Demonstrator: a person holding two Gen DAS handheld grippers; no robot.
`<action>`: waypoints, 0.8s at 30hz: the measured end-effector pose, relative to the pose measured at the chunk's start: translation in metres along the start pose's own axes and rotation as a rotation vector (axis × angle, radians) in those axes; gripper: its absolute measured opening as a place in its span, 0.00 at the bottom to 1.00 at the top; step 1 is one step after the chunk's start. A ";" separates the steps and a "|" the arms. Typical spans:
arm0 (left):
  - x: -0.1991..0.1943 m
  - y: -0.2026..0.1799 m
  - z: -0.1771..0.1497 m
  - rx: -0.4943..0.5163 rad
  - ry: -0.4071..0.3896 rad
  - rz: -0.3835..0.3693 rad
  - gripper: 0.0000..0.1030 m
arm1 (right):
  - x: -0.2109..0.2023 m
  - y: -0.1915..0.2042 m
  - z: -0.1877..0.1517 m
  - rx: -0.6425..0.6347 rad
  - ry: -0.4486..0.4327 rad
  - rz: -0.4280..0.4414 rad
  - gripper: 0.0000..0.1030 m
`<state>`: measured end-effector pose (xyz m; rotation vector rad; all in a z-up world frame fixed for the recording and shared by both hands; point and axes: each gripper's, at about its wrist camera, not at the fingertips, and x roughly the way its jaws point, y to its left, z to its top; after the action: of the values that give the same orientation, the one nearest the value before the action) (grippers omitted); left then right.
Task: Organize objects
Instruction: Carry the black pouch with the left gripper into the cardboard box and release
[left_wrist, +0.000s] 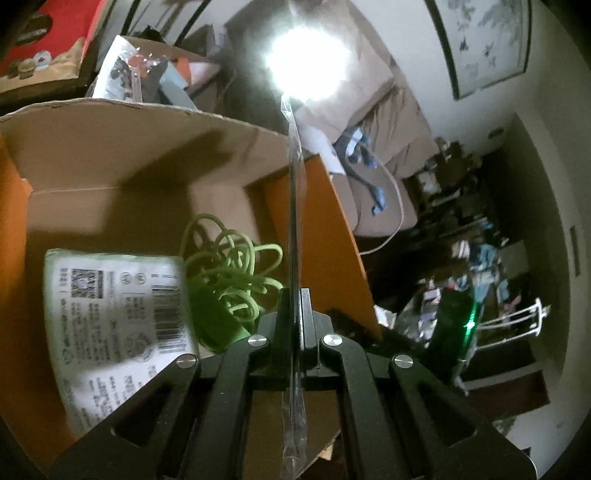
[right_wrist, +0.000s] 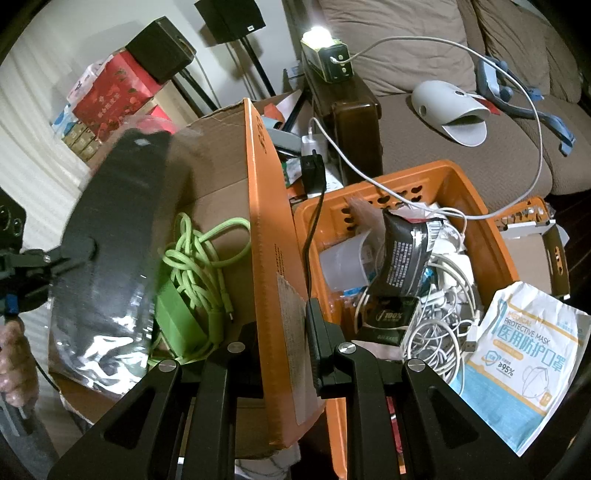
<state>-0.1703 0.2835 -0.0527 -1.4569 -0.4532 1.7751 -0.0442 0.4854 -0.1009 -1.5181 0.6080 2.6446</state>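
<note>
My left gripper (left_wrist: 295, 295) is shut on a flat black item in a clear plastic bag (left_wrist: 295, 192), seen edge-on, held above the open cardboard box (left_wrist: 110, 155). In the right wrist view the bagged black item (right_wrist: 110, 240) hangs over the box's left side with the left gripper (right_wrist: 79, 251) on it. Inside the box lie a green coiled cable (left_wrist: 229, 266) and a white labelled packet (left_wrist: 118, 306). My right gripper (right_wrist: 284, 325) is shut on the box's orange side flap (right_wrist: 269, 258).
An orange basket (right_wrist: 476, 195) right of the box holds white cables, a black pouch (right_wrist: 402, 254) and a clear cup. A mask packet (right_wrist: 524, 365) lies at its right. A brown sofa (right_wrist: 461, 155) with a lamp (right_wrist: 325, 55) stands behind.
</note>
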 end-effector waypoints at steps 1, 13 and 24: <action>0.002 -0.001 -0.001 0.005 0.006 0.008 0.02 | 0.000 0.000 0.000 0.000 0.000 0.000 0.15; 0.012 0.005 -0.002 -0.050 0.010 0.053 0.03 | 0.000 0.000 0.000 -0.001 0.001 -0.001 0.15; -0.018 -0.001 -0.011 0.026 -0.055 0.113 0.66 | 0.000 0.000 0.000 -0.001 0.000 -0.001 0.15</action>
<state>-0.1591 0.2686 -0.0434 -1.4435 -0.3802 1.9074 -0.0443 0.4859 -0.1009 -1.5186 0.6062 2.6439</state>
